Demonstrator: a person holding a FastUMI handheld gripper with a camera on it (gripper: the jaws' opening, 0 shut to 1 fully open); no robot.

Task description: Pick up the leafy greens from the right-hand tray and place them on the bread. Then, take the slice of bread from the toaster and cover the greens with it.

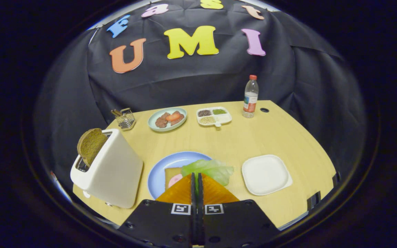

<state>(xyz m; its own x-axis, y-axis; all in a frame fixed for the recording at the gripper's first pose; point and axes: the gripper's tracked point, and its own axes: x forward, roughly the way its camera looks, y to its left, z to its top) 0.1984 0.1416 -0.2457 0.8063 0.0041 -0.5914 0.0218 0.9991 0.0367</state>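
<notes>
1. The tongs (196, 176) are pressed together with nothing between their fingers, and their tips sit over the near rim of the blue plate (160, 168).
2. The leafy greens (209, 169) lie on that plate, just ahead of the tips toward 1 o'clock, overlapping the bread (171, 173) and a pink slice (175, 179) on it.
3. The toaster (113, 170) stands on the worktop (253, 137) at 9 o'clock of the tips, with a brown slice of bread (91, 144) sticking up from its slot.
4. The white tray (265, 174) lies at 3 o'clock of the plate.
5. Toward 12 o'clock, far beyond the tips, stand a green plate of meat (167, 119), a divided dish (214, 116), a water bottle (251, 97) and a wire rack (125, 119).
</notes>
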